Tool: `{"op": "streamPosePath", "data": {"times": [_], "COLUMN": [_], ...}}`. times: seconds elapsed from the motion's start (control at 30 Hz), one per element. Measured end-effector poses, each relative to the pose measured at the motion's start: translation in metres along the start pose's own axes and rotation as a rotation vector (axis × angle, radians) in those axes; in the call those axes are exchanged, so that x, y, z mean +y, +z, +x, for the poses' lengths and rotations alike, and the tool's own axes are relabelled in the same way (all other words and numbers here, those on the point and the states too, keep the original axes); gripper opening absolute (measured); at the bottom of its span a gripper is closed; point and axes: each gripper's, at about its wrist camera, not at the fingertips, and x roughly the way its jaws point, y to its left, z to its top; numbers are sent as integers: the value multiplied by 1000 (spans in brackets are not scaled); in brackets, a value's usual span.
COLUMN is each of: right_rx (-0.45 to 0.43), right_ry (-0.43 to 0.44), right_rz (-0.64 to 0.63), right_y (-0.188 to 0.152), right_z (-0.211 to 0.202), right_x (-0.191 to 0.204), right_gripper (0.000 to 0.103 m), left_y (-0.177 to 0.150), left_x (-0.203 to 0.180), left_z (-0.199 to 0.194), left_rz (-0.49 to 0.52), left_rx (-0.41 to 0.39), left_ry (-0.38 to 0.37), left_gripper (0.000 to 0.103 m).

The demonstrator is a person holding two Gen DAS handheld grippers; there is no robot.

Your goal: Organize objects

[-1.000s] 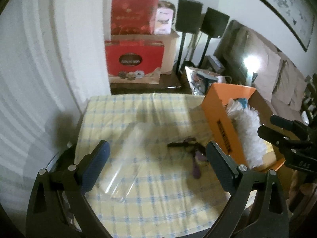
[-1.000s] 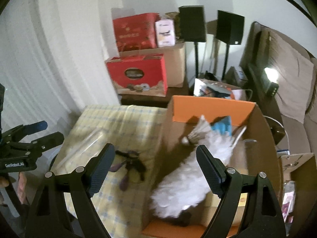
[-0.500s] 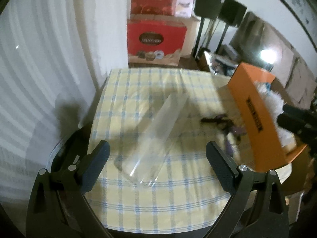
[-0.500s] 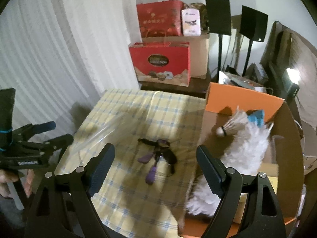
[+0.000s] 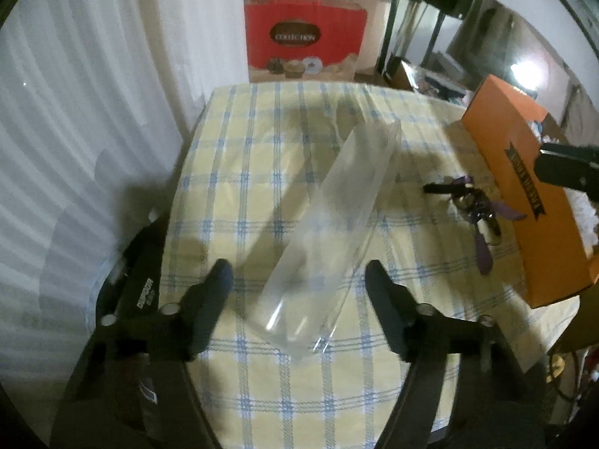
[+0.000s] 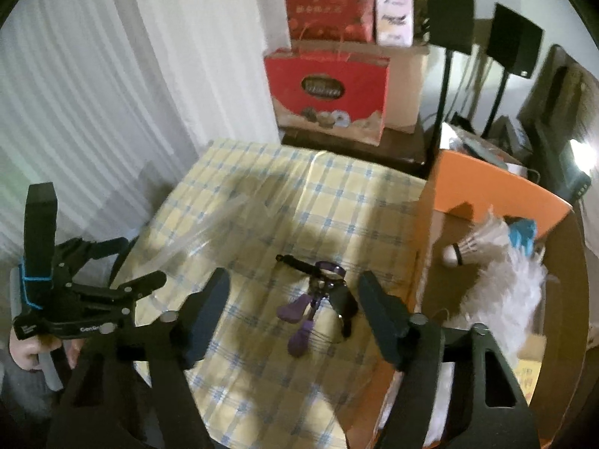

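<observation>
Table under a yellow-and-blue checked cloth (image 5: 284,142). Long clear plastic box (image 5: 329,232) lies slantwise mid-table, its near end between the left gripper (image 5: 295,277) jaws, which have just been narrowing; pads not touching it, nothing grasped. Right gripper (image 6: 294,292) also just narrowing, released, hovering over a tangle of purple-and-black clips and straps (image 6: 318,295) near the table's right edge. Orange cardboard box (image 6: 486,191) at that edge holds a white feather duster (image 6: 501,295) and a white shuttlecock (image 6: 468,247).
</observation>
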Motion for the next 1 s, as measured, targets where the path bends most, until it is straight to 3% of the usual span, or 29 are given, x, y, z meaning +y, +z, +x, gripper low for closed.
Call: {"op": "streamPosePath", "data": {"times": [0.23,0.57,0.77,1.0], "right_rx": [102,244,326,385], "right_ry": [-19,-71,-97,-92], "right_rz": [-76,-195,-317,-412], "right_y": [18,26,24,13], "right_z": [37,90,113,129], "right_x": [4,10,22,31], "right_gripper": [57,43,33,31], "left_y": [2,7,7,8], "left_x": [6,22,31,32], "left_z": [19,36,38,40], "left_rz": [-5,-56,-103,-127], "left_rx": [43,86,88,92], "left_ry": [-16,-65,-113,-146], "left_gripper": [50,15,11,9]}}
